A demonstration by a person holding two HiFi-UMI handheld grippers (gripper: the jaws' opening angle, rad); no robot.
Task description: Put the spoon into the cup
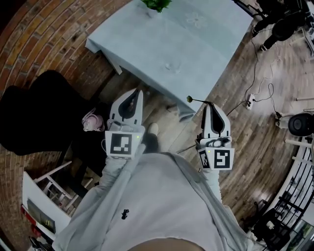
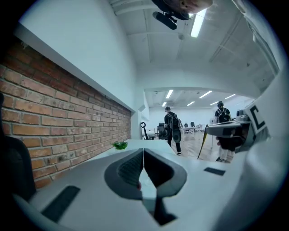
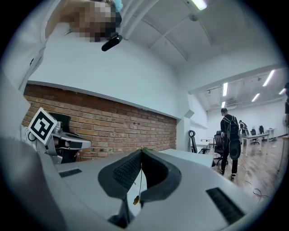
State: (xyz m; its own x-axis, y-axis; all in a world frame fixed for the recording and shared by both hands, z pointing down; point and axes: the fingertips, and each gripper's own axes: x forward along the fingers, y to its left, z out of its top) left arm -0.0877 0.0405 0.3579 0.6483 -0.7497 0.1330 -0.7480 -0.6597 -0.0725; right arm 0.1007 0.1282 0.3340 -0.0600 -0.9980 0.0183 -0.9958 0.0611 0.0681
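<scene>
Head view: both forearms in light sleeves reach out from the torso, side by side and about level, over a wood floor. They aim at one tabletop with a pale cloth, which is still well apart from the tips. One marker cube per tool, facing up. The left tool is closed. The right tool is closed on one spoon. The handle is pinched at the tips and the bowl sticks out sideways toward the left tool, in the air short of the tabletop edge. One plant sits at the far end of the tabletop.

Left gripper view: the left tool points level along a brick wall, jaws pressed together with no gap at the tips. I can't see anything clamped between them. The plant and tabletop are dead ahead. The right tool is at the right edge with a thin stick slanting down off its tip, most likely the spoon. Two people stand in the background.

Right gripper view: the right tool is level, jaws shut on the spoon. The thin stem runs up between the pads and its gold-coloured end shows low in the throat. The left tool is at the left edge in front of a black chair. The same brick wall is ahead, with the tabletop beyond the tips. One person is clear at the right.
</scene>
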